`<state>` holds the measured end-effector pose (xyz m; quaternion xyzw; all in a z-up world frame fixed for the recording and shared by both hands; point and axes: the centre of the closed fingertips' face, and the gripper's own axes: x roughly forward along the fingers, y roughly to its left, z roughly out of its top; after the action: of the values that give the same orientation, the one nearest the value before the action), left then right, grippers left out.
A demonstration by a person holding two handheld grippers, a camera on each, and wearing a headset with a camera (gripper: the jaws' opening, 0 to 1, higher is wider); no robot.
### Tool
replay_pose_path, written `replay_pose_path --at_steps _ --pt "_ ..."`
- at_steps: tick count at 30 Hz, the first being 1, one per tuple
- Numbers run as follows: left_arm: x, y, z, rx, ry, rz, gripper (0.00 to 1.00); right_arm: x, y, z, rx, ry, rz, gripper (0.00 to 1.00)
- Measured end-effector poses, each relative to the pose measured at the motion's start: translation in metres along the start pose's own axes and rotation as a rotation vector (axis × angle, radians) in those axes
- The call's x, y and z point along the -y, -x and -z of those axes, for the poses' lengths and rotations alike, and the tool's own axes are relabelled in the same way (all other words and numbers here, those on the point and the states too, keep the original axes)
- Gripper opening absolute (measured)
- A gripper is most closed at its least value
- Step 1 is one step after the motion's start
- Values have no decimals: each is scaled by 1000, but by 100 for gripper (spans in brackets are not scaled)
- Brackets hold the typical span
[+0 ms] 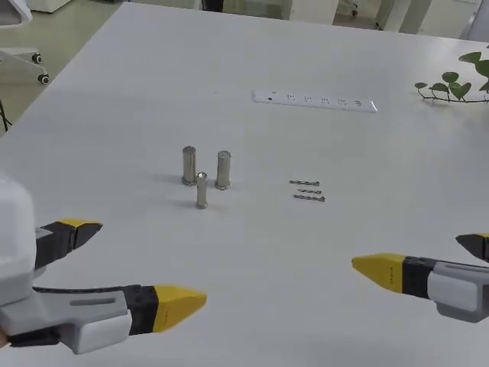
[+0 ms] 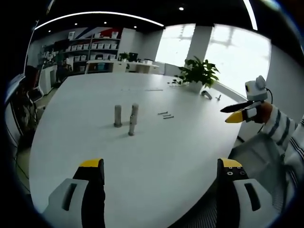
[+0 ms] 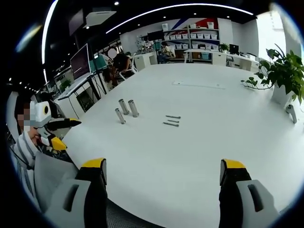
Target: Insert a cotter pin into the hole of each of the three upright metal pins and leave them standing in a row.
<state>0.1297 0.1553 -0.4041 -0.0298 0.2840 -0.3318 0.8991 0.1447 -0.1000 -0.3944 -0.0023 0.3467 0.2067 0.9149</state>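
While both grippers hover over the near part of the white table (image 1: 107, 84), no cotter pin sits in any hole. On the left gripper (image 1: 130, 264) the jaws are spread wide and hold nothing; on the right gripper (image 1: 416, 256) they are likewise apart and empty. The three upright metal pins (image 1: 202, 189) stand close together at mid-table in a triangle, two behind and one in front, none touching. The three cotter pins (image 1: 307, 191) lie flat and roughly parallel to their right, apart from them. Beyond lie a power strip (image 1: 315, 100) and, at the far right, a plant (image 1: 457, 86). The step in hand appears to be the first reach. To do it well, the right gripper should probably take the nearest cotter pin by its head end, tips low to the table, legs left free. The left should steady one metal pin low on its shaft, clear of the hole, whose facing cannot be told from here. The tight cluster invites knocking a neighbour over.
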Motion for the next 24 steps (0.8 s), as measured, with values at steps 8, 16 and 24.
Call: replay_pose_path --at_steps 8,16,24 --pt "-6 -2 -7 6 -10 -7 97 6 4 -1 2 -4 33 98" --pt "-11 -10 -19 1 -33 4 94 11 8 -4 12 9 54 97" --pt "-7 -20 -28 -1 -55 66 83 12 5 1 -10 10 55 97"
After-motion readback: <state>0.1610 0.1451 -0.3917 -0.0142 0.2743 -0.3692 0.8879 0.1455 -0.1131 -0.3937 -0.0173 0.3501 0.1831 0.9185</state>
